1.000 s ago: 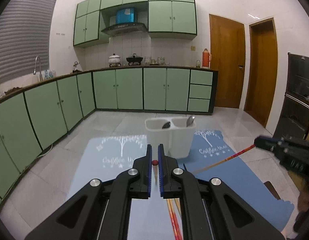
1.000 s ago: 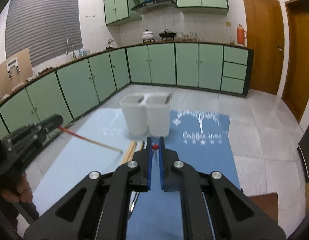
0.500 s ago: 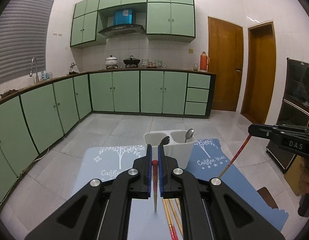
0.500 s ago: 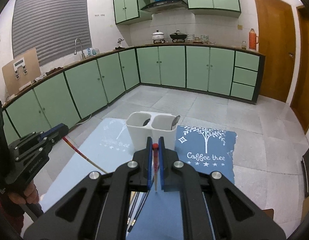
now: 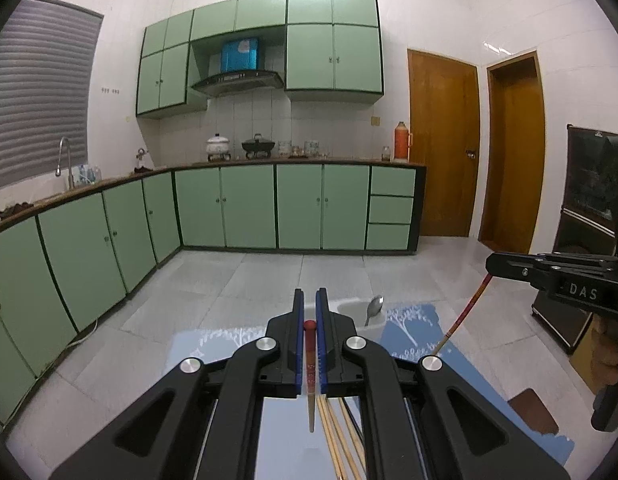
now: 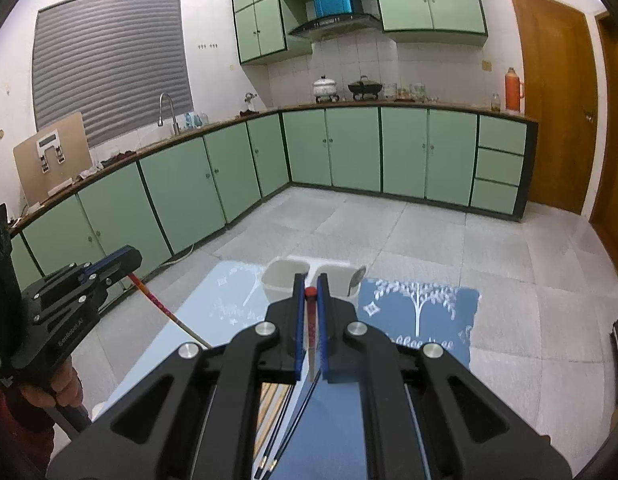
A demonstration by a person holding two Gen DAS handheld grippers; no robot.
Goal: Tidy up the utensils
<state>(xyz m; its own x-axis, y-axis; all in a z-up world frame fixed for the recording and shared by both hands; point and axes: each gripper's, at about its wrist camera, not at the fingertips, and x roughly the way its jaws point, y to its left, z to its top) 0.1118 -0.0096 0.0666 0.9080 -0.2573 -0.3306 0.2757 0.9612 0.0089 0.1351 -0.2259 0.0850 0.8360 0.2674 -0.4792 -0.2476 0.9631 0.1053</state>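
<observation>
Our left black two-finger gripper [image 5: 309, 308] is clamped on a red-capped wooden chopstick [image 5: 310, 364], its tip hanging free. Our right black gripper [image 6: 309, 286] pinches a like red-capped chopstick [image 6: 311, 332]. The left gripper's body hides most of the white two-compartment plastic holder [image 5: 359, 307] at twelve o'clock; only a rim and a metal spoon [image 5: 374, 307] show. Loose bamboo chopsticks [image 5: 337, 436] at six o'clock are cut off by the frame. We cannot tell which compartment holds the spoon. The blue tree-print mat [image 6: 421, 312] lies bare at two o'clock.
</observation>
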